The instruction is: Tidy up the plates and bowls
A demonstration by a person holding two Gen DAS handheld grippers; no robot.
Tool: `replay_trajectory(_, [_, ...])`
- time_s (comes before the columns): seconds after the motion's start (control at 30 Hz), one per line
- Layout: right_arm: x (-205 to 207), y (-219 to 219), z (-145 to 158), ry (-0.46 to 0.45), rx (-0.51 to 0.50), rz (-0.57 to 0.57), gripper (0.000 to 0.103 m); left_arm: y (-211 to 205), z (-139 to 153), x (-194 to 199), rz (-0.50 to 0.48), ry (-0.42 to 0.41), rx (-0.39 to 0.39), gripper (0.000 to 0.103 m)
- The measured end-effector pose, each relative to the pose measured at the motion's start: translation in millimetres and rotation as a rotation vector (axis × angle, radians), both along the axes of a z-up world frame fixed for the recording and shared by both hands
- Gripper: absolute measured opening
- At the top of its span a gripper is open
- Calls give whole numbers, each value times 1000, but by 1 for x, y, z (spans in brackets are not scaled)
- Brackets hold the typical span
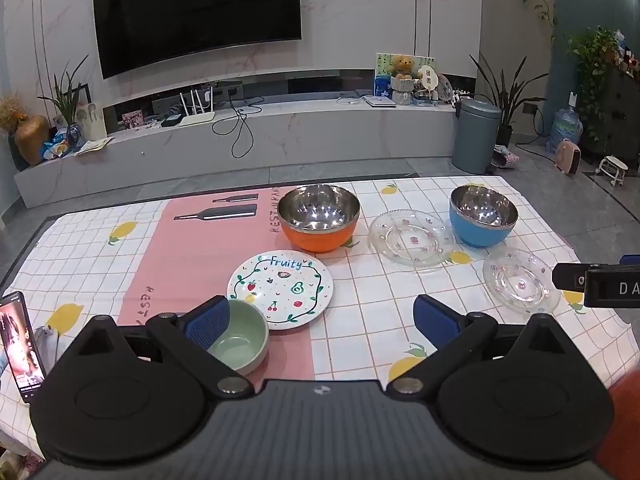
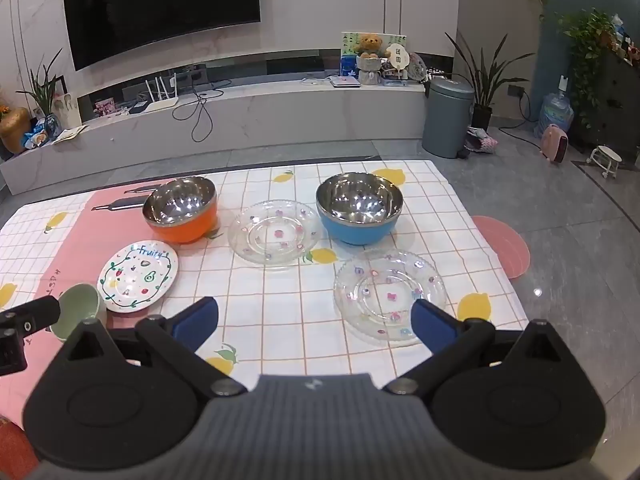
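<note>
jaws wide, nothing held

your left gripper [image 1: 322, 318] and right gripper [image 2: 314, 318] both gape wide, tilted down over the table. the matte green bowl [image 1: 240, 340] sits by your left pad, touching the round fruity plate [image 1: 281, 286]; a ridged glass plate [image 2: 390, 294] lies under your right pad.

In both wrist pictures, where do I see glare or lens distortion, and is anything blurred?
Left wrist view: bright glare spots inside the orange bowl and blue bowl; fisheye bends the TV edges; a blurred red patch sits at the lower right corner. Right wrist view: the same glints in both steel bowls, the table edges curve, and the picture corners go dark.
</note>
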State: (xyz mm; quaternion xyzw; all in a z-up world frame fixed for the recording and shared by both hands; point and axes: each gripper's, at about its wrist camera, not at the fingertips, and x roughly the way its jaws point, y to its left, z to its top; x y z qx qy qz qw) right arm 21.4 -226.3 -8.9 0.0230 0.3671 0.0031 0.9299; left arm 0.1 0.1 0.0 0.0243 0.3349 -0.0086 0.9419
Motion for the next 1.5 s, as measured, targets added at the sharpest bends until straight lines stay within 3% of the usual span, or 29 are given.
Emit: replay_trajectory(1.5, [4, -1, -8, 35, 25, 1, 100, 1, -3, 1, -6, 16, -18, 103])
